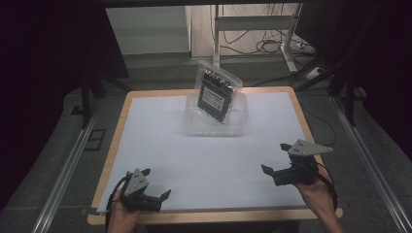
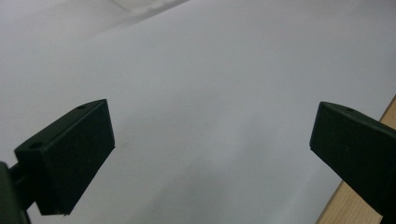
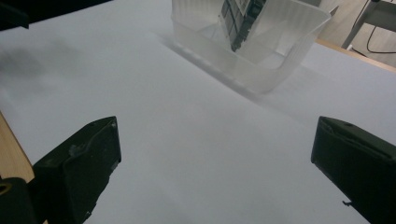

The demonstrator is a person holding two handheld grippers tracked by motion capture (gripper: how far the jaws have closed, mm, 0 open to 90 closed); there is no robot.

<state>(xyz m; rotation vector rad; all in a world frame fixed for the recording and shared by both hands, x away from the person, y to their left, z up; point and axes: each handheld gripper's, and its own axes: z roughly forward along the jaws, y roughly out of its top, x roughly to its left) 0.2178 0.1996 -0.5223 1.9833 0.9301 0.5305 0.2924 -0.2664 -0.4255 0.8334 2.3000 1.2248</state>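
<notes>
At the near edge of the tabletop point(image 1: 145, 97) the left gripper point(image 1: 158, 194) sits by the near left corner, its fingers point(image 2: 70, 158) spread wide with nothing between them. The right gripper point(image 1: 275, 158) is just inside the right edge, near the near right corner, its fingers point(image 3: 74, 172) likewise apart and empty.

Between them and the far edge lies a broad stretch of bare white surface, so either hand has free room to travel forward; the wooden rim is the only boundary close by.

Toward the middle of the far edge stands a clear plastic tub point(image 1: 194, 127). A clear bag point(image 1: 219, 80) with a dark flat item inside leans upright in it, its top well above the tub's rim.

The bag looks light, thin and slippery, likely to crumple or slide, while the contents seem stiff. The free top part above the rim is probably the best hold. The tub seems light and may shift if nudged.
</notes>
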